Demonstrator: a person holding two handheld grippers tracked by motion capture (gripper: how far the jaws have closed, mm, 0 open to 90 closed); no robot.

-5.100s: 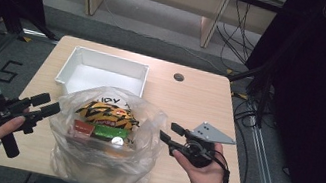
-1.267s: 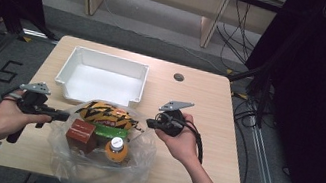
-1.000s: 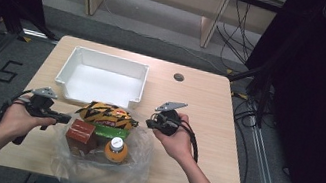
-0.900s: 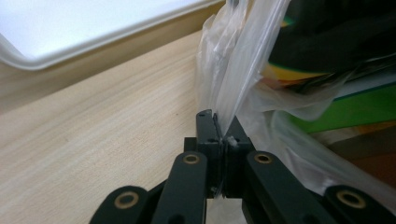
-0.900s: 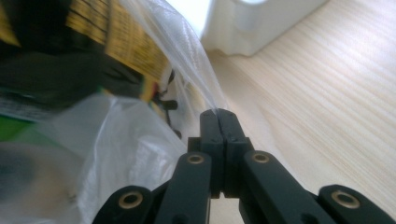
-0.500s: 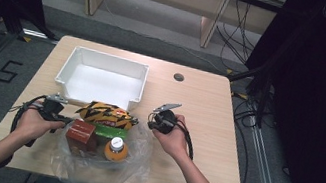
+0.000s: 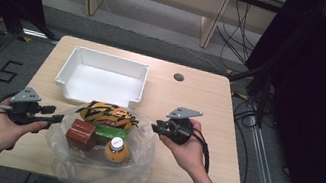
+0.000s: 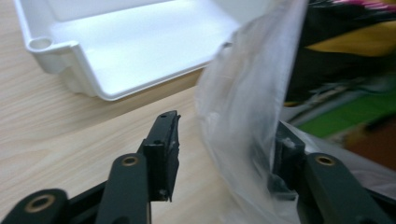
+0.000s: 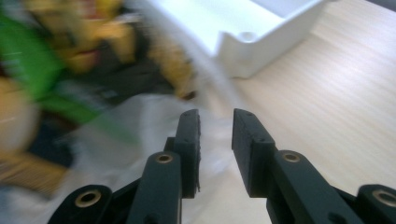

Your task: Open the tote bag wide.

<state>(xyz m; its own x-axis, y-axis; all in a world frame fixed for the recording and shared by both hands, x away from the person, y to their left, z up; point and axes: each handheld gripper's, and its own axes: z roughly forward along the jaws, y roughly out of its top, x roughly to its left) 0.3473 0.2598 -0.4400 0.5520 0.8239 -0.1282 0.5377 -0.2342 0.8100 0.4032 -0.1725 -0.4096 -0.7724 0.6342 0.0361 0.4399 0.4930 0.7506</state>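
Both grippers, left gripper (image 7: 56, 117) and right gripper (image 7: 154, 126), had just opened off the plastic bag (image 7: 127, 179), so its mouth sat spread, snacks ready for unloading.

A clear plastic bag (image 7: 99, 169) sprawls across the near middle of the table (image 7: 198, 108), its rim folded down and its mouth open upward, leaving the top way in free. Inside, a striped packet (image 7: 107, 113), a brown box (image 7: 81, 134), a green pack (image 7: 105, 131) and a bottle (image 7: 116, 148) crowd together with little gap between them. A white tray (image 7: 101, 78) stands just behind the bag, blocking the far side. Bare tabletop lies open to the right, and a narrower strip to the left.
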